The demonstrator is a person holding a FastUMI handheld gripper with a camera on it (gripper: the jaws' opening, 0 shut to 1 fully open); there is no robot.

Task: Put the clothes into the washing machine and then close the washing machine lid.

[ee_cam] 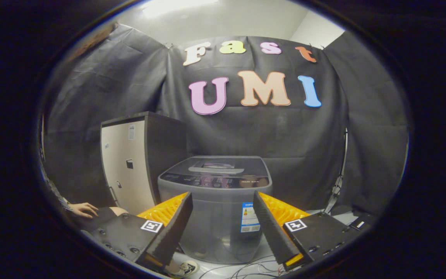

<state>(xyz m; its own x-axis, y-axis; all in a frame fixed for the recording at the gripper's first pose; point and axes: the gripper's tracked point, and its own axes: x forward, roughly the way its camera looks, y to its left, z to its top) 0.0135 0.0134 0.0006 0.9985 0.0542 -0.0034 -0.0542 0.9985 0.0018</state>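
Booth w/ black cloth walls, pale floor [223,269] w/ loose cables [254,269]. Washing machine [215,201] stands on floor, lid [217,167] shut, just ahead of gripper [223,221], seen between its spread fingers; gripper released, holding nothing. Tall cabinet [128,166] just beside machine. Person's hand [85,209] & shoe [186,268] near fingers.

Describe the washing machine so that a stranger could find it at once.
Before the black cloth wall stands a tall cabinet with a pale door. Right beside it, beyond the open gripper, is the washing machine: low, grey, lid closed, with a control strip.
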